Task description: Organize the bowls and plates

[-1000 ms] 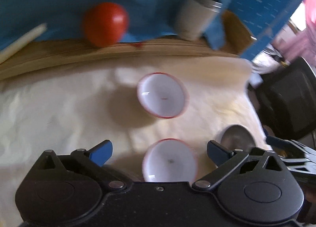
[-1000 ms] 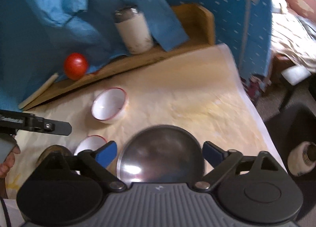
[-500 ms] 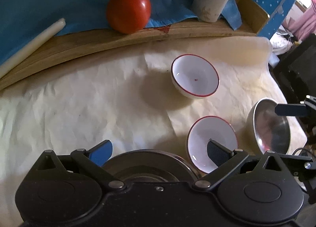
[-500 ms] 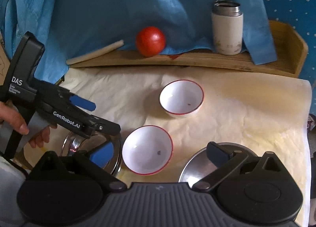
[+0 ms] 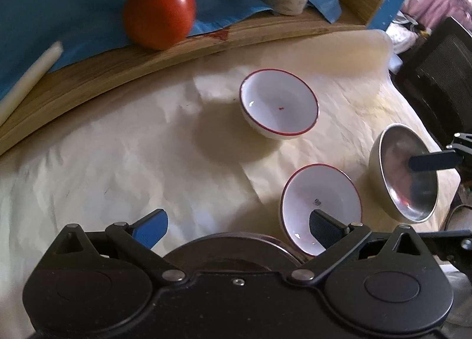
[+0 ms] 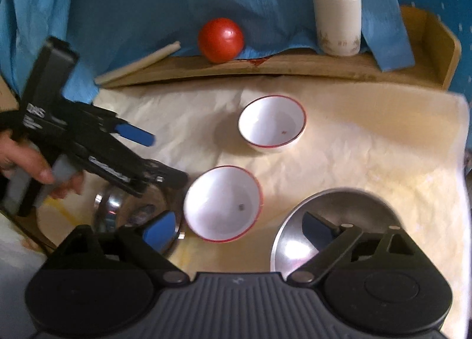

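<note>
Place: lived-in home, likely a bedroom corner.
Clues: blue cloth (image 6: 177, 8) draped behind wooden tray (image 6: 295, 67); tomato (image 6: 220, 39), tumbler (image 6: 337, 14), bowls on paper-covered table (image 6: 368, 138); bedding possibly at edge, blurred.

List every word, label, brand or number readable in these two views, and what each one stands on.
"DAS": white letters on the black body of the left hand-held gripper, right wrist view; blurred but just readable.
Small white lines under it: too blurred to read.
White lettering along that gripper's lower bar: too blurred to read.
Small dark mark inside the nearer white bowl: too small to read.
Brownish marks near the base of the white cup: cannot be read.
</note>
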### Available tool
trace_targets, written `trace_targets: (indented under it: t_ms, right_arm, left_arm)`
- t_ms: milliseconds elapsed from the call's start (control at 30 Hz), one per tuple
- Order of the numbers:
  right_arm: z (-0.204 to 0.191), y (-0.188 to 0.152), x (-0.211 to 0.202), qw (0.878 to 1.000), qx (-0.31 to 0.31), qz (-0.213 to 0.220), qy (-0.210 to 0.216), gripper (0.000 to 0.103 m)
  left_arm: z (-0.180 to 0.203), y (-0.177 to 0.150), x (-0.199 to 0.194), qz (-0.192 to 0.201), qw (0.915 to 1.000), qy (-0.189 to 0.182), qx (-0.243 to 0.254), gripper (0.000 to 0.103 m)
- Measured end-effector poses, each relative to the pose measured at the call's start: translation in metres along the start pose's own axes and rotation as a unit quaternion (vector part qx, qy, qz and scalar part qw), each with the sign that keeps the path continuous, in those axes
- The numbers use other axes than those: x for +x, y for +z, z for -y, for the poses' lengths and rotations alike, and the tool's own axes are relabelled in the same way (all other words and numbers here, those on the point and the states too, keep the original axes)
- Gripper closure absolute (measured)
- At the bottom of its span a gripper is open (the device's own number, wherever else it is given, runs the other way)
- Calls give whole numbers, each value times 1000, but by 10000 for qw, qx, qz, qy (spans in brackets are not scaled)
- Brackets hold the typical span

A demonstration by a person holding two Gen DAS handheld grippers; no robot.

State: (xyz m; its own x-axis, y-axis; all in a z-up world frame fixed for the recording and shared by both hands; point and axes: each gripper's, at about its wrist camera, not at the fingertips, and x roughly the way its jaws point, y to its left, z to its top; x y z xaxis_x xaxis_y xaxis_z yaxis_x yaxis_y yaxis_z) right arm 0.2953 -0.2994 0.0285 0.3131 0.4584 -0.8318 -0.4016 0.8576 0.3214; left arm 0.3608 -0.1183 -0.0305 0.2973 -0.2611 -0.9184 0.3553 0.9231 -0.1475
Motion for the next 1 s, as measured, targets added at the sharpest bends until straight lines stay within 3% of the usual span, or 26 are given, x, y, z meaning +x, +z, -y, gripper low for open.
trace_targets:
  t_ms: [500,767,1000]
  right_arm:
    - [-8,-32,3,9938,1079,10,256,8]
    - [-3,-36,13,9876,1563,124,52,14]
    - [-8,-30,26,9865,1636,61,-74,21]
  left_arm:
    - [6,22,24,-320,9966,-157,742,1]
    - [15,28,33,-433,9938,-293,980,1]
    - [15,31,37,-471,9936,-398,951,15]
